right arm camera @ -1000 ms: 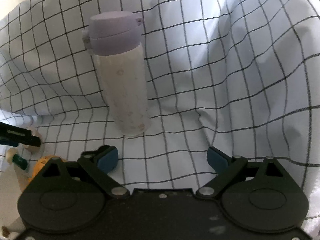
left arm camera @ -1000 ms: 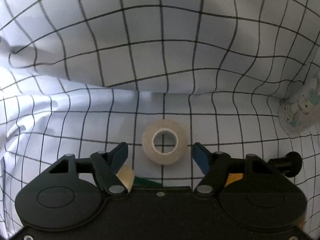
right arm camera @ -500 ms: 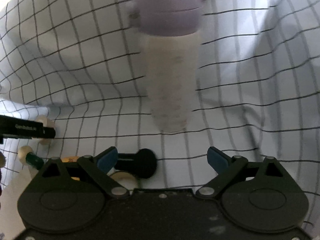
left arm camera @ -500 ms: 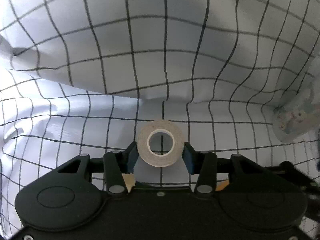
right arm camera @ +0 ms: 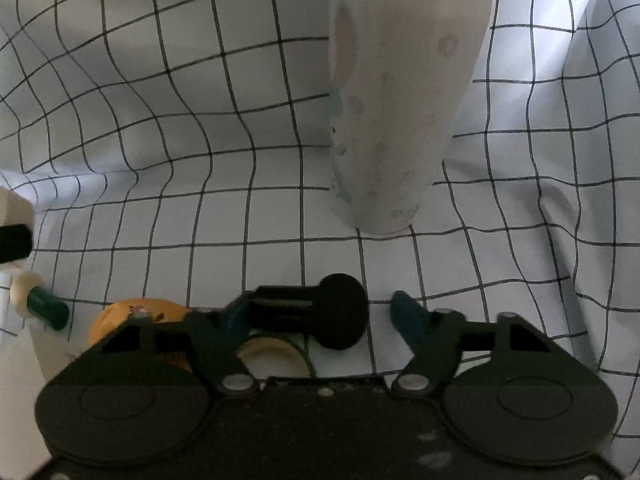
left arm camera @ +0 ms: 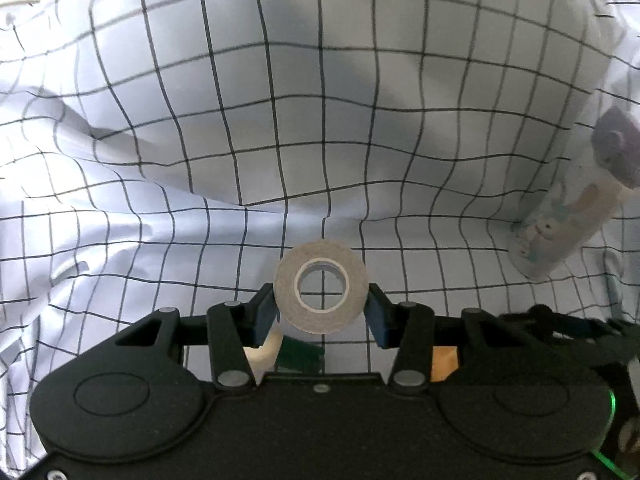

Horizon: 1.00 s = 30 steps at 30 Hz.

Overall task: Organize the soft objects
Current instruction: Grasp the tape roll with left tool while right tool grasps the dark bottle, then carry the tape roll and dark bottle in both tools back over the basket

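My left gripper (left arm camera: 321,312) is shut on a beige tape roll (left arm camera: 321,287), held by its sides above the checked cloth (left arm camera: 280,120). My right gripper (right arm camera: 320,320) is open, low over the cloth, with a black knobbed handle (right arm camera: 316,311) lying between its fingers. A tall white bottle with a purple lid (right arm camera: 396,112) stands just beyond the right gripper; it also shows at the right of the left wrist view (left arm camera: 572,216).
The white checked cloth drapes up behind and is wrinkled. Under the right gripper lie an orange round object (right arm camera: 136,316), a cream ring (right arm camera: 272,354) and a green-handled piece (right arm camera: 42,308). An orange block (left arm camera: 443,362) and a green piece (left arm camera: 300,354) sit under the left gripper.
My left gripper closed on the tape roll and lifted it slightly. My right gripper moved forward and left toward the bottle; the black handle now lies between its fingers, which stand somewhat narrower.
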Each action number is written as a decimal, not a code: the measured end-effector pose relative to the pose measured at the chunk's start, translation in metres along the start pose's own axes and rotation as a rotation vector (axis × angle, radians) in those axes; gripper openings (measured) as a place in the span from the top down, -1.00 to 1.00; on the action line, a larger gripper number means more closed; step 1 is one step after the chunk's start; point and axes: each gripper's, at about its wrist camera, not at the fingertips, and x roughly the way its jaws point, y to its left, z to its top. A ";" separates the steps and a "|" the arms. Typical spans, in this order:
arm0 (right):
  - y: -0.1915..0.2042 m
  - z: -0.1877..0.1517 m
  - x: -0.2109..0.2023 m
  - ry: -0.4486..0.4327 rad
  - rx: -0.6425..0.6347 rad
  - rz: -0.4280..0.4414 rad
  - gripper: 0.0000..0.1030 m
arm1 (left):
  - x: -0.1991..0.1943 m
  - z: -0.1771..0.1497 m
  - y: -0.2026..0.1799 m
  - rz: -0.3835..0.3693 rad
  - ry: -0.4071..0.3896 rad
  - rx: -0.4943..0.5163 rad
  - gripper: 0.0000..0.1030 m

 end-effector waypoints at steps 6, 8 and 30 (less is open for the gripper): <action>-0.001 -0.001 -0.027 -0.067 -0.009 0.011 -0.10 | -0.029 -0.016 -0.008 0.007 -0.048 0.021 0.08; -0.005 -0.002 -0.039 -0.084 0.010 0.019 -0.10 | -0.040 -0.022 -0.009 0.005 -0.064 0.020 0.08; -0.043 -0.179 -0.273 -0.378 -0.010 0.128 -0.11 | -0.198 -0.177 -0.040 0.048 -0.202 0.075 0.08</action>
